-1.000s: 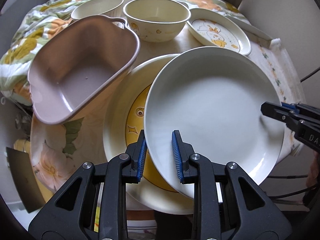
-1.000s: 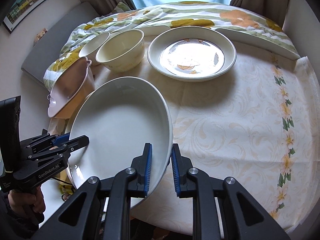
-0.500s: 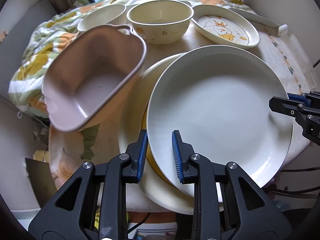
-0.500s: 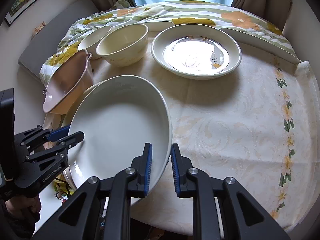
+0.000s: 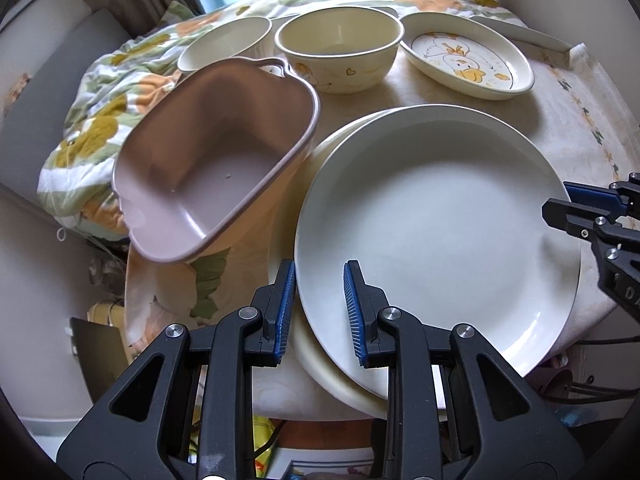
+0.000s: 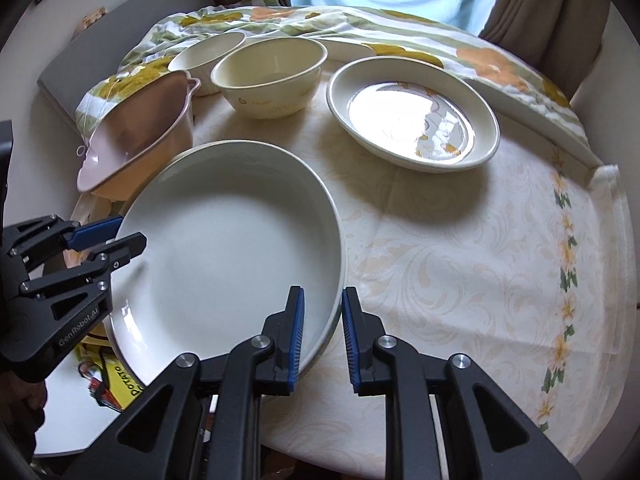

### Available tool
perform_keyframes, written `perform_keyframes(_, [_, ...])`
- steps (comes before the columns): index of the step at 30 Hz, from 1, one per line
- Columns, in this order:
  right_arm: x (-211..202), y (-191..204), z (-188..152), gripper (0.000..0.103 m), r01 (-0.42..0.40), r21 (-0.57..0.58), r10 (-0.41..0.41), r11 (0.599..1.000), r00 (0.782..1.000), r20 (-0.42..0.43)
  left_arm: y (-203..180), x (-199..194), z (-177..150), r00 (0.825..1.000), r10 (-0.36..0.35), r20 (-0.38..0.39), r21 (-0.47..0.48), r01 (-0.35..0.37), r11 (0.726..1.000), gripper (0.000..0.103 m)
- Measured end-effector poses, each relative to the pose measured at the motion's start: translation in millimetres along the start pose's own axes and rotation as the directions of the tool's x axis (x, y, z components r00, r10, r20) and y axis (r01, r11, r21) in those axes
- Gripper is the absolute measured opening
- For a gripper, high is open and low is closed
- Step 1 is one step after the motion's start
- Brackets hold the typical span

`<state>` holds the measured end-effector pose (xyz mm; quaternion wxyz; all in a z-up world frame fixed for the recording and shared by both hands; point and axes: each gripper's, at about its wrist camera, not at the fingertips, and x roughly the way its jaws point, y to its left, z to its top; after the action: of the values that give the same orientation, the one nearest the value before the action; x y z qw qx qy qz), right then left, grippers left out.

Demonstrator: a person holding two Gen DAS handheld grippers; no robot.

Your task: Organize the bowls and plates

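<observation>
A large white plate [image 5: 436, 216] is held by both grippers. My left gripper [image 5: 320, 312] is shut on its near-left rim; my right gripper [image 6: 322, 332] is shut on its opposite rim. The white plate [image 6: 224, 264] lies over a cream plate [image 5: 320, 364] with a yellow picture, almost wholly covering it. A pink handled tub [image 5: 216, 160] sits tilted to the left. Two cream bowls [image 5: 340, 48] [image 5: 224, 46] and a duck-print dish [image 5: 468, 56] stand at the back.
The round table [image 6: 460, 280] has a pale floral cloth. A flowered blanket [image 6: 360, 24] is bunched along the far edge. The table's near edge lies just under the plates. A yellow package [image 6: 124, 380] lies below the table.
The white plate has moved left over the cream plate, hiding its yellow picture. Both grippers kept their hold and moved with it.
</observation>
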<state>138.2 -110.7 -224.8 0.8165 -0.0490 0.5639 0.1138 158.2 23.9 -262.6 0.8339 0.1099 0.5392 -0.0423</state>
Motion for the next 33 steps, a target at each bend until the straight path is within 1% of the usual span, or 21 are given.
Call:
perform_keyframes(3, [0.9,2.9,0.2,0.018,0.022,-0.019,-0.022,1.000,1.000,0.005,-0.3,-0.2,-0.4,1.000,0.003,0.001,0.002,-0.003,1.000,0.022])
perform_keyframes(8, [1.0,2.9,-0.1,0.017,0.019,-0.013,-0.019,1.000,1.000,0.004,-0.8,-0.6,0.2,1.000,0.010,-0.002,0.006,-0.010,1.000,0.022])
perform_keyframes(12, [1.0,3.2,-0.4,0.017,0.015,-0.011,-0.015,1.000,1.000,0.005,-1.5,-2.9,0.5,0.999,0.039,0.004,0.019,-0.039,0.999,0.022])
perform_keyframes(13, [0.7,3.2,-0.4,0.017,0.014,-0.011,-0.014,1.000,1.000,0.005,-0.6,-2.6,0.5,1.000,0.030,0.003,0.017,-0.030,0.999,0.022])
perform_keyframes(16, [0.5,3.6,-0.9,0.017,0.012,-0.009,-0.012,1.000,1.000,0.007,-1.2,-2.7,0.6,0.999,0.038,0.003,0.025,-0.038,0.999,0.022])
perform_keyframes(23, [-0.2,1.4,-1.8,0.018,0.005,0.001,-0.005,1.000,1.000,0.009,0.6,-2.6,2.6,1.000,0.028,-0.007,0.009,-0.028,1.000,0.022])
perform_keyframes(28, [-1.3,-6.8,-2.8,0.018,-0.025,0.056,0.024,0.998,1.000,0.014,-0.6,-1.4,5.3,0.999,0.042,-0.022,0.018,-0.041,0.999,0.023])
perform_keyframes(30, [-1.6,-11.0,-2.9,0.018,-0.038,0.083,0.037,0.996,0.999,0.009,0.2,-3.1,6.7,0.999,0.036,-0.023,0.012,-0.036,0.999,0.023])
perform_keyframes(32, [-6.3,-16.5,-3.3,0.018,-0.055,0.114,0.053,0.992,0.998,0.018,2.3,-15.0,9.0,1.000,0.024,0.002,0.003,-0.024,1.000,0.023])
perform_keyframes(33, [-10.1,-18.9,-3.3,0.018,-0.060,0.123,0.057,0.991,0.998,0.025,3.5,-25.7,11.6,0.999,0.025,0.027,0.001,-0.025,1.000,0.023])
